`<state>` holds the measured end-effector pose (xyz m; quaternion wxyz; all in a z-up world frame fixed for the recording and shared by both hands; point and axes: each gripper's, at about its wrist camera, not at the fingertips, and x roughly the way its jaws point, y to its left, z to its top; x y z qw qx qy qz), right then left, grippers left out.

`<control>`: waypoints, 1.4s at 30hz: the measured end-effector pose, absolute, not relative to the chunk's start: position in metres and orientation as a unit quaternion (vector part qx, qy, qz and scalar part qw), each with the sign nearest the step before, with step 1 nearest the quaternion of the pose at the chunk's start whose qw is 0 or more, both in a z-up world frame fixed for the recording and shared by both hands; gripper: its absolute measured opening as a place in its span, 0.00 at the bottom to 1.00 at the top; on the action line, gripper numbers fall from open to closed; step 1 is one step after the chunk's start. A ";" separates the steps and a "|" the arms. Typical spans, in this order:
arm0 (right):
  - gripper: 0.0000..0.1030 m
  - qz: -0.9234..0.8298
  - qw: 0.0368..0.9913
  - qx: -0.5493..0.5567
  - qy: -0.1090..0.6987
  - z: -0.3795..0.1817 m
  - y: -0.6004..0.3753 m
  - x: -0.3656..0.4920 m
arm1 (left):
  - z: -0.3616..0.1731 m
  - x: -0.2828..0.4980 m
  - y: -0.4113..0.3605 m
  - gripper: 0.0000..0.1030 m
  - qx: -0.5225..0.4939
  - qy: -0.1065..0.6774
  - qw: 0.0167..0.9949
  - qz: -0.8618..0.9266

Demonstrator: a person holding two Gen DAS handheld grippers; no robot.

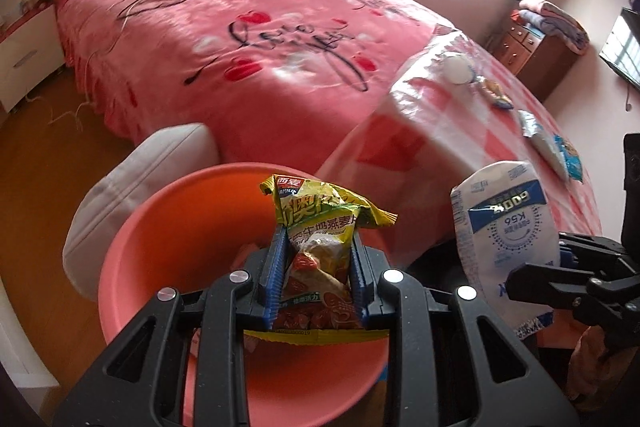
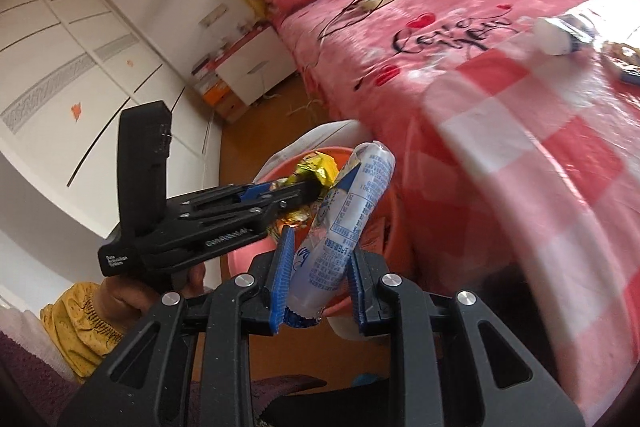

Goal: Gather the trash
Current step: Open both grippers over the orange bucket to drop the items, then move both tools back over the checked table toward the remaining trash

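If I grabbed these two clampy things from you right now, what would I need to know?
Left hand-held gripper: shut on a yellow snack wrapper, over the pink basin.
Right hand-held gripper: shut on a white-and-blue bag, beside the basin's edge.
Done: both pieces picked up; neither dropped yet.
Left: release both into the basin, then fetch the white cup and wrappers lying on the checked cloth.
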<state>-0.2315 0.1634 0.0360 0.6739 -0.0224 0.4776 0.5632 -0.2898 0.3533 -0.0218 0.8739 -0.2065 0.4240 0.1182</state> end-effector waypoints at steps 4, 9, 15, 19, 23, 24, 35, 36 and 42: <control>0.26 0.572 0.663 -0.034 0.481 0.031 0.182 -0.239 | -0.033 -0.293 0.359 0.29 -0.213 0.432 0.867 0.126; 0.54 0.564 0.660 -0.051 0.494 0.018 0.196 -0.241 | -0.044 -0.296 0.364 0.38 -0.219 0.445 0.857 0.140; 0.78 0.532 0.694 -0.028 0.485 0.019 0.173 -0.228 | -0.046 -0.298 0.368 0.68 -0.216 0.446 0.853 0.163; 0.79 0.518 0.714 -0.006 0.471 0.024 0.152 -0.217 | -0.042 -0.292 0.363 0.71 -0.210 0.443 0.857 0.159; 0.87 0.507 0.728 0.013 0.461 0.026 0.132 -0.211 | -0.040 -0.283 0.352 0.72 -0.203 0.444 0.860 0.147; 0.87 0.505 0.731 0.017 0.459 0.026 0.127 -0.210 | -0.040 -0.282 0.350 0.72 -0.203 0.445 0.860 0.144; 0.87 0.485 0.751 0.061 0.445 0.030 0.088 -0.198 | -0.029 -0.259 0.320 0.76 -0.179 0.448 0.868 0.114; 0.88 0.483 0.753 0.064 0.443 0.030 0.084 -0.197 | -0.029 -0.258 0.318 0.76 -0.178 0.448 0.869 0.113; 0.92 0.470 0.763 0.077 0.438 0.032 0.069 -0.191 | -0.022 -0.249 0.303 0.77 -0.168 0.449 0.872 0.101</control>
